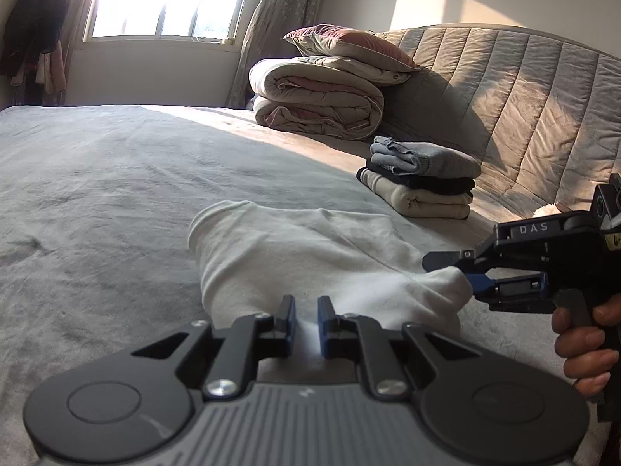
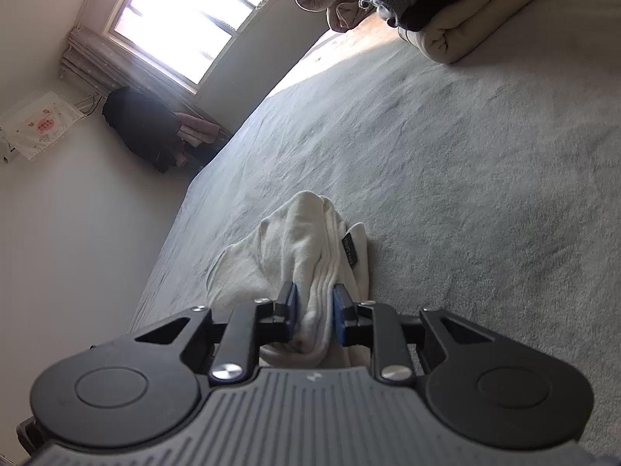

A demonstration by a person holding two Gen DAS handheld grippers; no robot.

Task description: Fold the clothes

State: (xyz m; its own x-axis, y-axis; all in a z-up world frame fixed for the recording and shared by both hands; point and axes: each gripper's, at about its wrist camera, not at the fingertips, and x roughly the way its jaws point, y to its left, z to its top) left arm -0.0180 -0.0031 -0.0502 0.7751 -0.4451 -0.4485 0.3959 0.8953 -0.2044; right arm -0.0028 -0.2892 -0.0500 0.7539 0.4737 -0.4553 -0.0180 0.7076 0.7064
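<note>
Grey bedding covers the bed (image 1: 97, 178), which is lit from a window (image 1: 163, 0) on the far wall. A white garment (image 1: 295, 248) is spread on the bed directly ahead of both grippers. The left gripper (image 1: 306, 324) is held low over the near edge of the garment; its fingers (image 1: 288, 322) are set narrowly apart with white cloth visible in the gap, and whether the cloth is pinched cannot be told. The right gripper (image 2: 313, 310) is closed on a bunched, ribbed part of the garment (image 2: 310, 256), the cloth being pressed between both blue pads (image 2: 292, 306). In the left wrist view the right gripper (image 1: 471, 277) is seen clamped on a corner of the garment, with a hand (image 1: 582, 345) on its handle. A stack of folded clothes (image 1: 423, 178) is placed near the headboard (image 1: 524, 89), well apart from the garment, and a folded quilt (image 1: 314, 101) with a pillow (image 1: 349, 44) on top lies beyond it.
</note>
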